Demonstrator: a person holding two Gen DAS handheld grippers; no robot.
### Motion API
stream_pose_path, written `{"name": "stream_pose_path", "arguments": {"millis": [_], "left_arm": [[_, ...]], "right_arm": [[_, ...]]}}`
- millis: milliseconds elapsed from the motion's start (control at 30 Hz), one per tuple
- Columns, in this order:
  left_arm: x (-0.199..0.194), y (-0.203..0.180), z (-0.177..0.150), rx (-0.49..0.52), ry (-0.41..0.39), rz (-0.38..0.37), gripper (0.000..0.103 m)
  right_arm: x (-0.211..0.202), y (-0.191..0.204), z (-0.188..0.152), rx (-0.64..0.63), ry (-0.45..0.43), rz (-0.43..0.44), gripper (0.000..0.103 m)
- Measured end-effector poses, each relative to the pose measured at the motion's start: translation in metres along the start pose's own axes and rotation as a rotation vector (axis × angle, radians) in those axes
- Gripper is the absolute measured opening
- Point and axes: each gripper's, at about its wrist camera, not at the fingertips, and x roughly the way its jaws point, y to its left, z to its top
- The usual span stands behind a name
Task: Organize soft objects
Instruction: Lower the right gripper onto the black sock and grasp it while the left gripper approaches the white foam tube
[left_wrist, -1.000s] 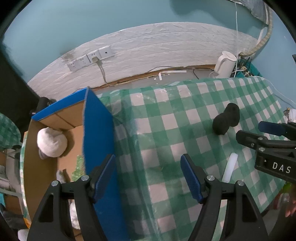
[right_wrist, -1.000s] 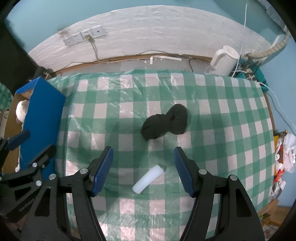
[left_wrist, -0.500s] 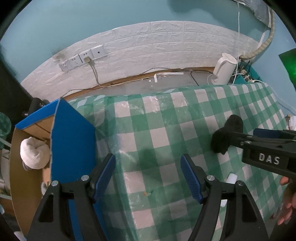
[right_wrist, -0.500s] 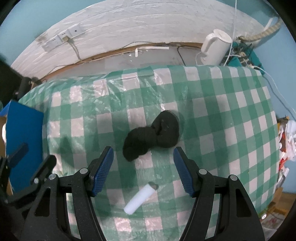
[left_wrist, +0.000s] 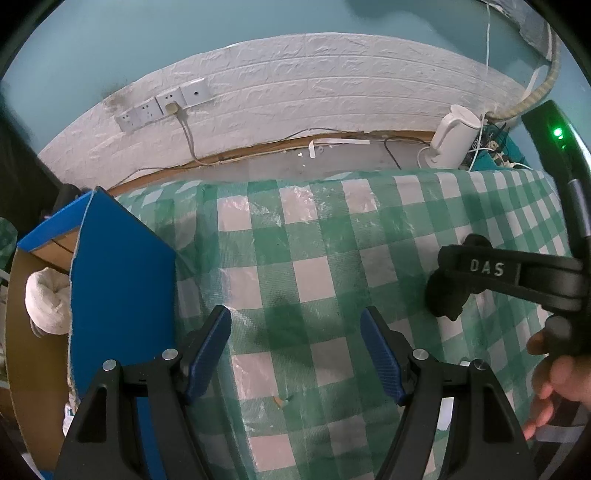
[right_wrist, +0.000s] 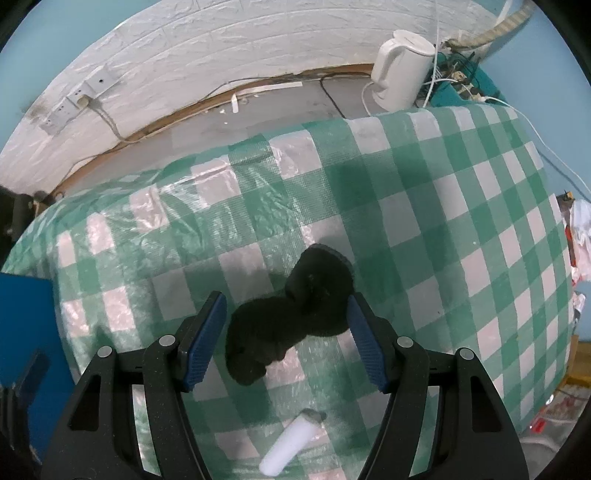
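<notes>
Black knitted fabric, a rolled sock bundle (right_wrist: 291, 317) by the look of it, lies on the green-and-white checked tablecloth (right_wrist: 461, 206) directly between the blue pads of the right gripper (right_wrist: 286, 338). Those jaws stand wide, one on each side of the bundle; the right pad looks close to or just brushing the fabric, the left pad sits apart from it, and nothing is squeezed yet. Just nearer the camera a small white foam cylinder (right_wrist: 290, 448) rests on the cloth, apart from the black bundle.

Off to the left side of the table stands a cardboard box with a blue flap (left_wrist: 118, 280). A white rolled sock bundle (left_wrist: 48, 299) sits inside it, so at least one soft thing appears already sorted. The left gripper (left_wrist: 297, 349) hovers over bare cloth beside the box, jaws wide and holding nothing.

Judging from this, the task is partway through: one item is boxed, the black bundle is lined up for a grasp but not yet taken, and the foam cylinder is untouched. What remains seems to be closing on the black bundle, carrying it to the box, and dealing with the cylinder if it counts as soft. Whether more lies deeper in the box cannot be told.
</notes>
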Motion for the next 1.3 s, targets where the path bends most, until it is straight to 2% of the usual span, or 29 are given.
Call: {"name": "stream_pose_path", "arguments": {"millis": [200,400,533,733,1033,1300], "left_arm": [[0.005,-0.004,-0.001,0.018,0.001,0.004,0.074],[0.012,-0.007,-0.006,0.023,0.026,0.003,0.074],[0.012,-0.011,-0.006,0.028,0.030,-0.008,0.074],[0.008,-0.018,-0.013,0.057,0.035,-0.014,0.074],[0.002,-0.040,-0.029,0.146,0.054,-0.057,0.074],[0.001,-0.062,-0.044,0.226,0.070,-0.061,0.074]], "right_arm": [[0.011,0.004,-0.001,-0.033,0.014,-0.032,0.068],[0.014,-0.003,-0.005,-0.096,0.029,-0.015,0.067],[0.012,-0.005,-0.012,-0.167,0.045,0.010,0.058],[0.009,-0.020,-0.025,-0.262,0.049,-0.024,0.056],[0.001,-0.048,-0.055,-0.334,0.069,-0.054,0.056],[-0.006,-0.067,-0.082,-0.377,0.072,-0.058,0.056]]}}
